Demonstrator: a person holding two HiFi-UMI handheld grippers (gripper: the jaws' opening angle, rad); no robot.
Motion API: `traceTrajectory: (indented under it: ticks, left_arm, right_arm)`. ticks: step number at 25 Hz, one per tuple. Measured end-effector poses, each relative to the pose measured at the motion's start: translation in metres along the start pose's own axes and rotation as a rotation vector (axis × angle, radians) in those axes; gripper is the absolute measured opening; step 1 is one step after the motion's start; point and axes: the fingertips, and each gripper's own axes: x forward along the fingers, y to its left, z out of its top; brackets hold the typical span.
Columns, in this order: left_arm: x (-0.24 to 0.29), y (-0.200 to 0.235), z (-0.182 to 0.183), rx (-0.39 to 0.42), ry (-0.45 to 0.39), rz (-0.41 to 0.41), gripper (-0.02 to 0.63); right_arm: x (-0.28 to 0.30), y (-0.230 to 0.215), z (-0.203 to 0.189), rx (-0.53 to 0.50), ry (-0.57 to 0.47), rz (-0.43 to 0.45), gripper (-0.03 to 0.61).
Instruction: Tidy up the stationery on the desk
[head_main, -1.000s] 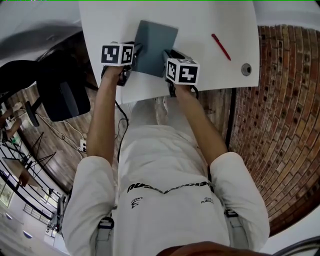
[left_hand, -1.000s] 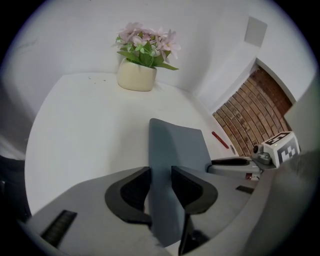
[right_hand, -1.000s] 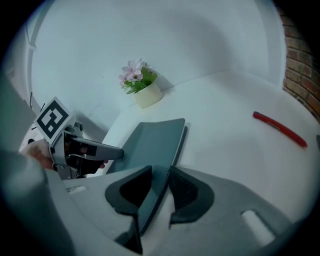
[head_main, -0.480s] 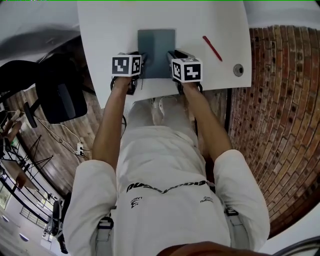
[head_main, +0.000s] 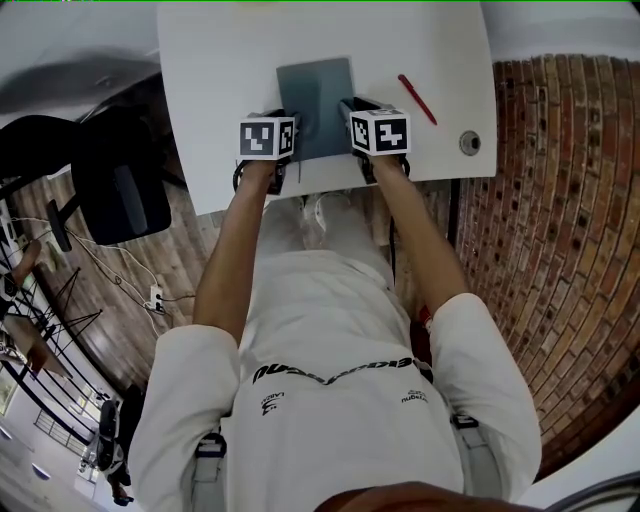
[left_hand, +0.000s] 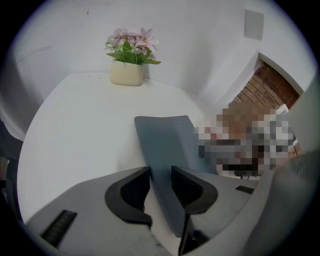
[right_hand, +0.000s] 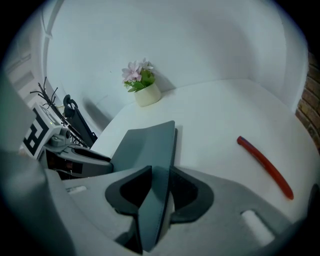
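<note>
A slate-grey notebook (head_main: 315, 100) lies near the front edge of the white desk (head_main: 220, 60), and both grippers hold it. My left gripper (head_main: 288, 135) is shut on the notebook's near left edge (left_hand: 167, 150). My right gripper (head_main: 350, 125) is shut on its near right edge (right_hand: 150, 155). The cover bends up a little where each pair of jaws pinches it. A red pen (head_main: 416, 98) lies on the desk to the right of the notebook (right_hand: 265, 165), apart from it.
A small pot of pink flowers (left_hand: 129, 57) stands at the far side of the desk (right_hand: 142, 85). A round cable hole (head_main: 470, 142) is near the desk's right front corner. A black office chair (head_main: 110, 180) stands left of the desk; brick floor lies at the right.
The notebook has turned from skewed to square with the desk's front edge, and both grippers have moved with it, ending closer together at its near corners.
</note>
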Motion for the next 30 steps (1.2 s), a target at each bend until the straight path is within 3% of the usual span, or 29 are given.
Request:
traceTrajectory:
  ticks: [21, 25, 30]
  left_arm:
    - [0.000, 0.000, 0.002, -0.024, -0.022, 0.032, 0.133]
    - [-0.013, -0.003, 0.010, 0.009, -0.080, 0.065, 0.068]
    - [-0.044, -0.018, 0.028, 0.052, -0.209, 0.073, -0.002]
  right_arm:
    - [-0.003, -0.007, 0.003, 0.013, 0.007, 0.026, 0.121]
    - [-0.021, -0.013, 0.017, 0.009, -0.043, 0.022, 0.126]
    - [-0.053, -0.029, 0.034, -0.087, -0.100, -0.007, 0.142]
